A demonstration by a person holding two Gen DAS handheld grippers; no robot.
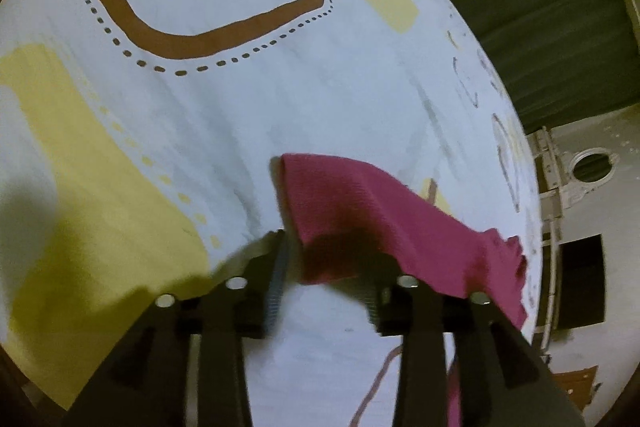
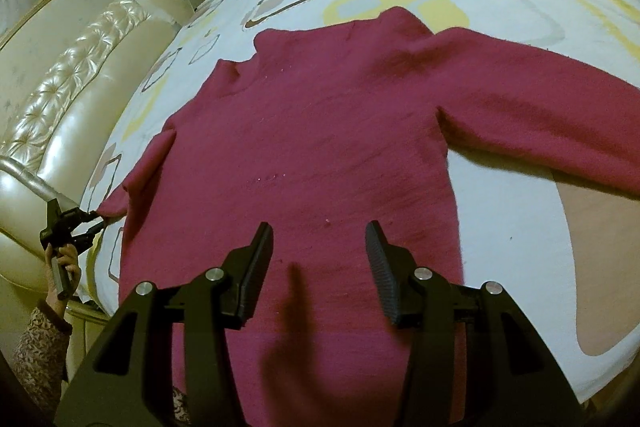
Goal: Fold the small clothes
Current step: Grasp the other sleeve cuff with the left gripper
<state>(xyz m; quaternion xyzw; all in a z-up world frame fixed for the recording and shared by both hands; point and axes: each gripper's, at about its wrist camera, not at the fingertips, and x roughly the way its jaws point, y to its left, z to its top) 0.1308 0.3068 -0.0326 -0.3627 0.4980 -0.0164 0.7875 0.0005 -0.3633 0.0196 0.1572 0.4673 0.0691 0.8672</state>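
A magenta knit sweater (image 2: pixel 312 131) lies flat, front up, on a patterned white bedsheet (image 2: pixel 500 227). Its neck points away and both sleeves are spread out. My right gripper (image 2: pixel 320 251) is open and hovers over the sweater's lower body, holding nothing. In the left wrist view, my left gripper (image 1: pixel 328 267) is open at the cuff of the sweater's left sleeve (image 1: pixel 360 211), and the sleeve end drapes over its right finger (image 1: pixel 384 287). The left gripper also shows in the right wrist view (image 2: pixel 96 219), at the sleeve tip by the bed's edge.
A cream tufted headboard (image 2: pixel 68 115) runs along the bed's left side. The sheet (image 1: pixel 200 107) carries brown and yellow shapes. A dark green curtain (image 1: pixel 540 7) and white furniture (image 1: pixel 580 187) stand beyond the bed's edge.
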